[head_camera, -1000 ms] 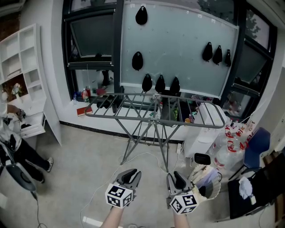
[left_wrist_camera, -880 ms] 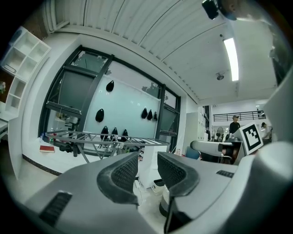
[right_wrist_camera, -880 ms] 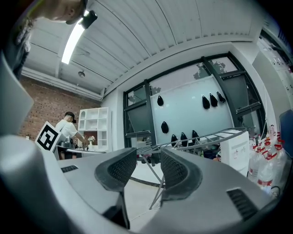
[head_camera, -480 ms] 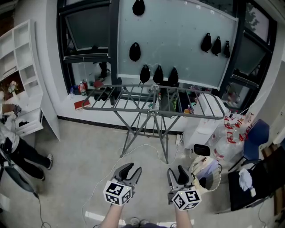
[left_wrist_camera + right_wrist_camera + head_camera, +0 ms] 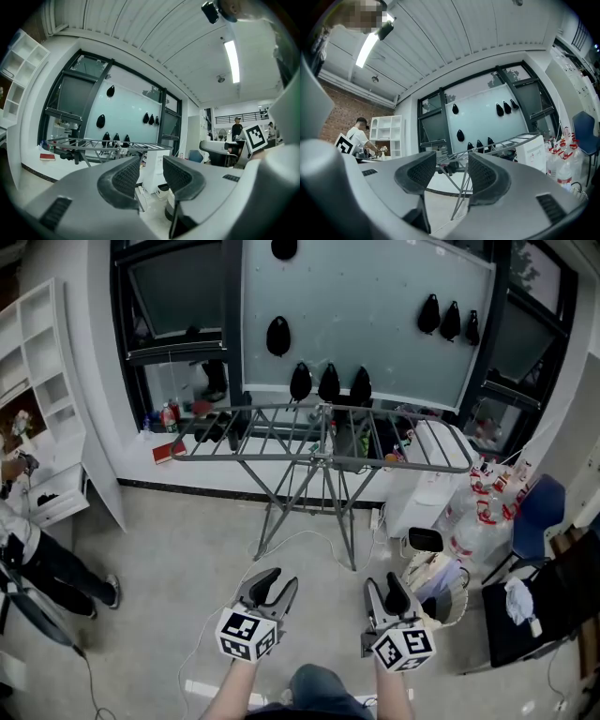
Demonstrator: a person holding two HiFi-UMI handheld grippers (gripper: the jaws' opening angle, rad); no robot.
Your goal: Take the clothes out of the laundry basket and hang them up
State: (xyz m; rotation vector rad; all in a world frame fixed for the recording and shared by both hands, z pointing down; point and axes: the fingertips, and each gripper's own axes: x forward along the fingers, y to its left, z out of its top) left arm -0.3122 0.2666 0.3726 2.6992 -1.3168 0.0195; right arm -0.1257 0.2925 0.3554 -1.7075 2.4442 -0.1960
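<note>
A wicker laundry basket [image 5: 457, 601] with pale clothes [image 5: 439, 579] in it stands on the floor at the right, just beyond my right gripper [image 5: 384, 589]. A grey folding drying rack [image 5: 323, 437] stands bare under the window; it also shows in the left gripper view as the rack [image 5: 108, 146] and in the right gripper view as the rack [image 5: 497, 143]. My left gripper [image 5: 268, 585] is held level at the lower middle. Both grippers have just been opening their jaws; the left gripper [image 5: 151, 171] and the right gripper [image 5: 452, 171] have nothing between them.
White shelves [image 5: 37, 381] and a person [image 5: 28, 549] are at the left. A white appliance [image 5: 427, 493], water bottles [image 5: 492, 512], a blue chair [image 5: 539, 512] and a black seat with a white cloth [image 5: 520, 601] crowd the right. A cable [image 5: 300, 545] lies under the rack.
Both grippers' jaws stand wider apart than a second ago. The view has drawn back a little, so the rack and basket sit higher in the frame, and a knee shows at the bottom.
</note>
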